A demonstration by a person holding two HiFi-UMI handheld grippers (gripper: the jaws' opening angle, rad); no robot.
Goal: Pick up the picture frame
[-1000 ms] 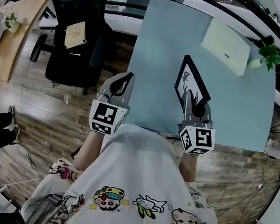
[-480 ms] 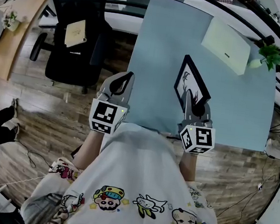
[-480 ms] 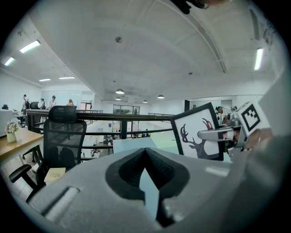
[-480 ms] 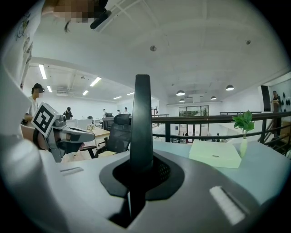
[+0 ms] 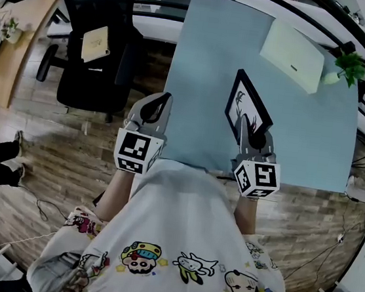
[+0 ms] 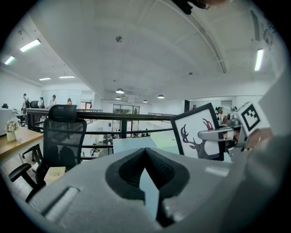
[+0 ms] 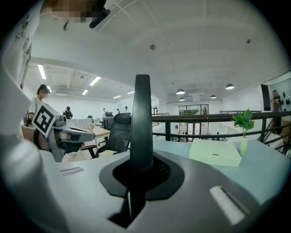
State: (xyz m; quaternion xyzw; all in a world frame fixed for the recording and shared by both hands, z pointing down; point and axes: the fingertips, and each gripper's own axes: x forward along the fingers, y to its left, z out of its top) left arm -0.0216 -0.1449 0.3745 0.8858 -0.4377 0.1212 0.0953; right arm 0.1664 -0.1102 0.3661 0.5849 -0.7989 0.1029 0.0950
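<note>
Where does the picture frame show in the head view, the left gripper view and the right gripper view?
Head view: frame right of centre, standing on edge, clamped in the right tool.
Left gripper view: frame at far right, deer print facing the camera.
Right gripper view: frame at centre, edge-on, a dark upright bar between the jaws.
Shared landmark: the black chair, seen in all three.
</note>
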